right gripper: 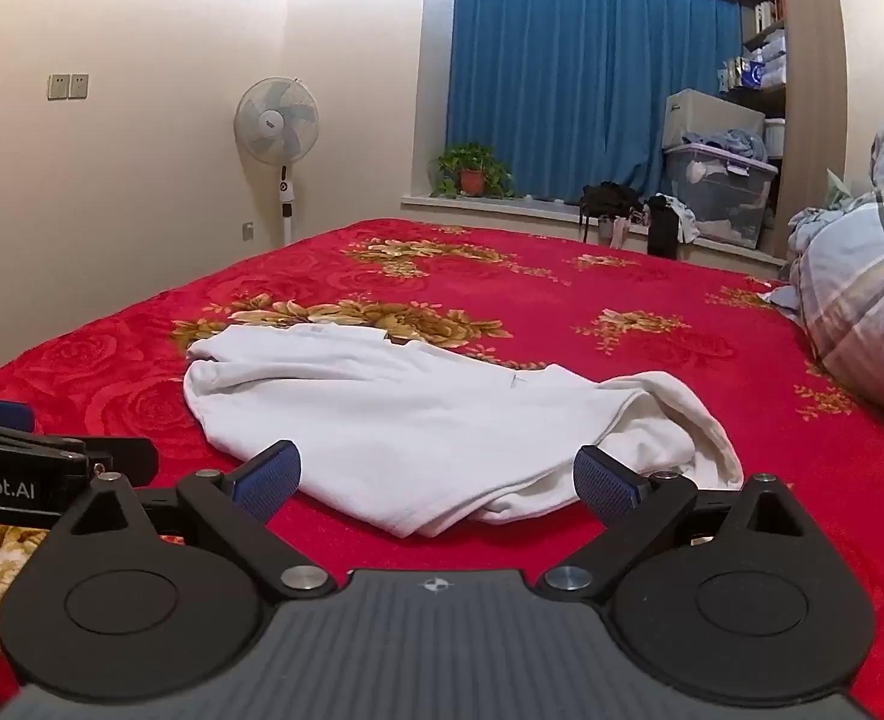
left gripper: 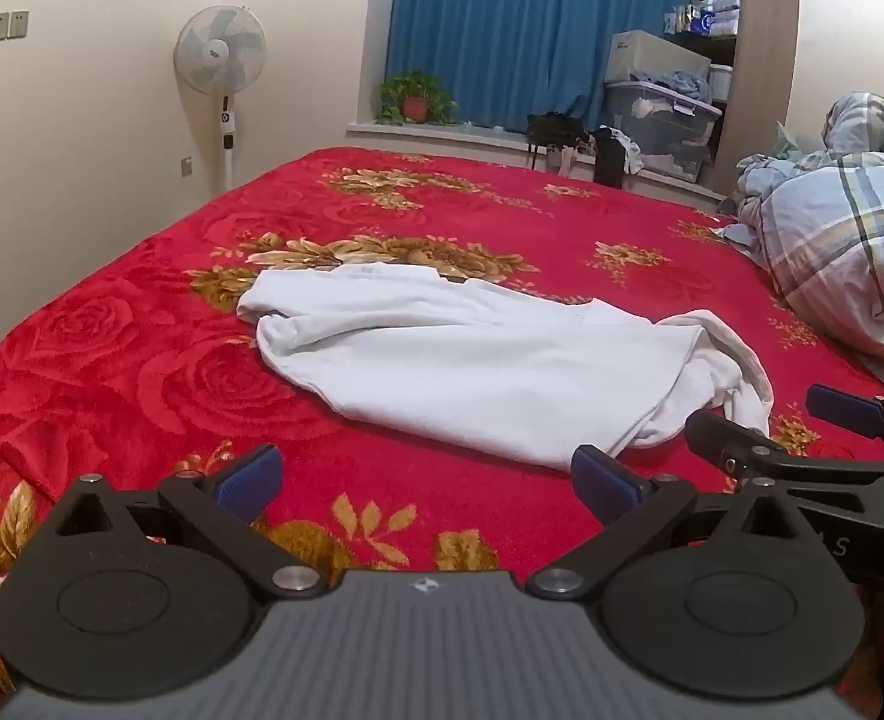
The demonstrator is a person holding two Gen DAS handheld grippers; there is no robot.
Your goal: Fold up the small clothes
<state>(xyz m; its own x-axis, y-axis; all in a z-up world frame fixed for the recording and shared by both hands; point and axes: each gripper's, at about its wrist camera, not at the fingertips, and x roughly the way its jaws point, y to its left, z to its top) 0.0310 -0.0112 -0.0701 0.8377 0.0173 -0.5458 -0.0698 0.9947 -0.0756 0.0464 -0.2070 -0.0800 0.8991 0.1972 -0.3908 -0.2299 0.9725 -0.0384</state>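
A small white garment lies rumpled and partly doubled over on the red flowered blanket; it also shows in the right wrist view. My left gripper is open and empty, just short of the garment's near edge. My right gripper is open and empty, its blue pads either side of the garment's near corner, just above the blanket. The right gripper also shows at the right of the left wrist view.
A plaid quilt is heaped at the bed's right side. A standing fan is by the left wall. A potted plant, bags and a storage bin sit on the window ledge beyond the bed.
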